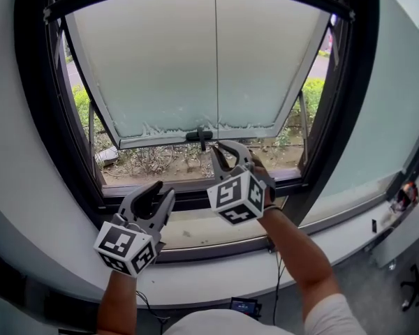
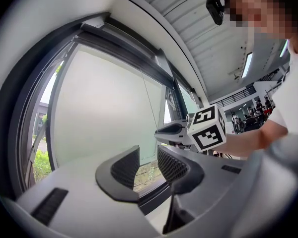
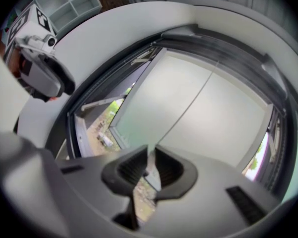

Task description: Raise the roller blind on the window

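Note:
A pale translucent blind (image 1: 160, 61) covers the window down to a grey bottom rail (image 1: 167, 139) with a black handle (image 1: 199, 136) at its middle. A thin pull cord (image 1: 215, 61) hangs straight down the centre. My right gripper (image 1: 227, 151) points up just below the rail, shut on the cord's lower end; in the right gripper view the cord (image 3: 188, 110) runs down into the narrow gap of that gripper (image 3: 150, 165). My left gripper (image 1: 153, 197) stands open and empty over the sill, lower left of the right one. The left gripper view shows the left gripper (image 2: 148, 170), nothing between its jaws.
A thick black window frame (image 1: 35, 117) rings the opening, with a pale sill (image 1: 195, 232) under both grippers. Plants and bare ground (image 1: 146, 160) show below the rail. A black cable (image 1: 278, 278) hangs under the sill at the right.

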`<state>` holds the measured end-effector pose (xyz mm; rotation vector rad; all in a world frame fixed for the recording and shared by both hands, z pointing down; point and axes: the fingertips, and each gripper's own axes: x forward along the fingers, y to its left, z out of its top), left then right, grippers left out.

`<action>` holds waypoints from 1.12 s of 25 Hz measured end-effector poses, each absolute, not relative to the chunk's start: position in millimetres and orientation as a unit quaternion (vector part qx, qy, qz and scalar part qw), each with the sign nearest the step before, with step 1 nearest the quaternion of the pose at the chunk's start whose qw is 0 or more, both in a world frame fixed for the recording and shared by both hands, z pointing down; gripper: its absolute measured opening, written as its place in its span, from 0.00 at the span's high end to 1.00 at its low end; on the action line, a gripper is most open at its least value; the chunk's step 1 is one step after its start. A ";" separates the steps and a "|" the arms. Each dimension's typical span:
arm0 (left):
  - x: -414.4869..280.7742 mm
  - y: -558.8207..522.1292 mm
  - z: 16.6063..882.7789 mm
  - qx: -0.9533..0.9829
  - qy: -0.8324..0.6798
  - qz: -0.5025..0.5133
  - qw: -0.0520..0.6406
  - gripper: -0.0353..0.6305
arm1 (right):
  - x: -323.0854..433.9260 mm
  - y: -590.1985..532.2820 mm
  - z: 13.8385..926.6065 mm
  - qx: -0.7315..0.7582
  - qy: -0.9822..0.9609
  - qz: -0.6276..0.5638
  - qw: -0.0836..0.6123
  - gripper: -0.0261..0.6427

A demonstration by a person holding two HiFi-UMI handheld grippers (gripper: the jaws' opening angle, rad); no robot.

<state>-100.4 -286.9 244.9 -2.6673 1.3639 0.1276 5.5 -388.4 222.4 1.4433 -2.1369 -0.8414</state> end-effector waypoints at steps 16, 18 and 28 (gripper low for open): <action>-97.6 -283.9 247.3 -0.892 0.445 0.037 0.072 0.75 | 7.7 -389.1 183.3 0.532 -0.762 -0.320 0.184 0.88; -97.0 -283.7 245.9 -0.892 0.445 0.038 0.074 0.75 | 8.8 -388.6 177.1 0.535 -0.760 -0.324 0.179 0.88; -96.2 -282.5 247.0 -0.892 0.444 0.036 0.074 0.75 | 12.4 -388.5 159.1 0.544 -0.753 -0.335 0.161 0.88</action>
